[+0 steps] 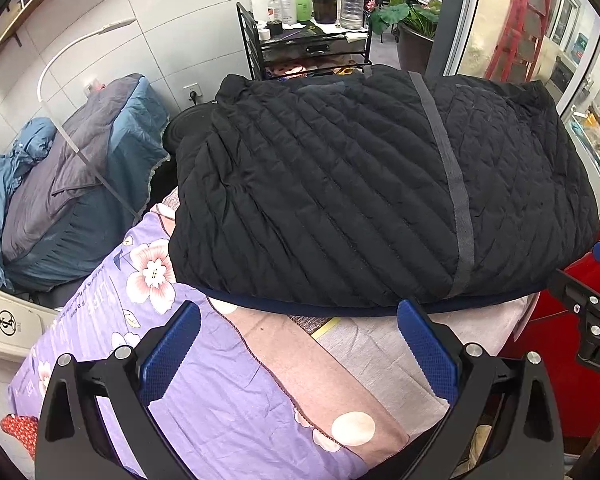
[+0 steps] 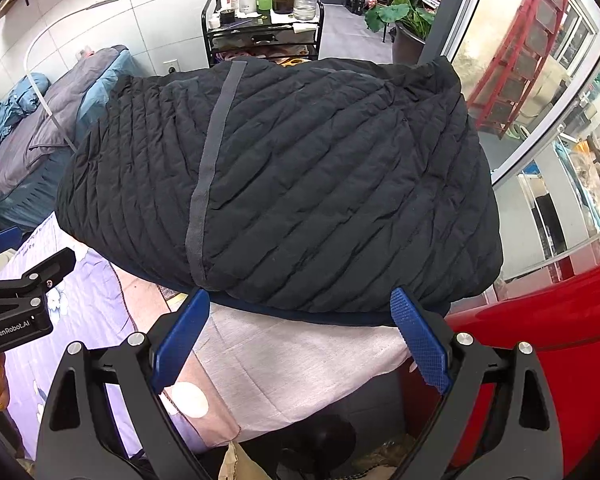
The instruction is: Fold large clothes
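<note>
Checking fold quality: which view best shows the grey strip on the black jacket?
The right wrist view: the grey strip runs unbroken across the black jacket, near frame centre. The left wrist view also shows it whole, but further off-centre.
</note>
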`<control>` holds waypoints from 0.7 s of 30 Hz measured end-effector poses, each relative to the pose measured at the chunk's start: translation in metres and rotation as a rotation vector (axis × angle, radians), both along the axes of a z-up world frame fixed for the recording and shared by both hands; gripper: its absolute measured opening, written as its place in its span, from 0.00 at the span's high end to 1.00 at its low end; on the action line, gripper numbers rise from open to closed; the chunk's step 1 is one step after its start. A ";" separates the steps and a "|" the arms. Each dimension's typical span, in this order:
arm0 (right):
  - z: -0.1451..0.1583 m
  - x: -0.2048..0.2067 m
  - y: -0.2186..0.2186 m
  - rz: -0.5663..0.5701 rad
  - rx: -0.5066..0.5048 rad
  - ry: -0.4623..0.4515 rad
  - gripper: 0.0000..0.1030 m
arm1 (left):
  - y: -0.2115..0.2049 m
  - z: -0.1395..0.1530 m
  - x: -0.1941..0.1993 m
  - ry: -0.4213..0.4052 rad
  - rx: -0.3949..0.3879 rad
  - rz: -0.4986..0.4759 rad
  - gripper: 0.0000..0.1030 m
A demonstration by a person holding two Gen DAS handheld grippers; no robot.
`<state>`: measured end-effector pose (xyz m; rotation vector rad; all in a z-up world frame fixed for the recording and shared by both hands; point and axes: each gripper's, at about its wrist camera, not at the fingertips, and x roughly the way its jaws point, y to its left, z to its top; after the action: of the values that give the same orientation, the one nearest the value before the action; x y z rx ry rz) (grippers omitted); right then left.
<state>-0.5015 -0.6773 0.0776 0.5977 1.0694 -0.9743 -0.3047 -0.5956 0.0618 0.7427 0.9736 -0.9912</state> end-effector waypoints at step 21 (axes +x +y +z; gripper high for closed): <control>-0.001 0.002 -0.002 0.002 0.003 0.003 0.12 | -0.004 -0.001 -0.001 0.002 0.017 -0.006 0.06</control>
<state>-0.4993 -0.6789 0.0769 0.5974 1.0740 -0.9729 -0.3054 -0.5992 0.0603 0.7596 0.9825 -0.9904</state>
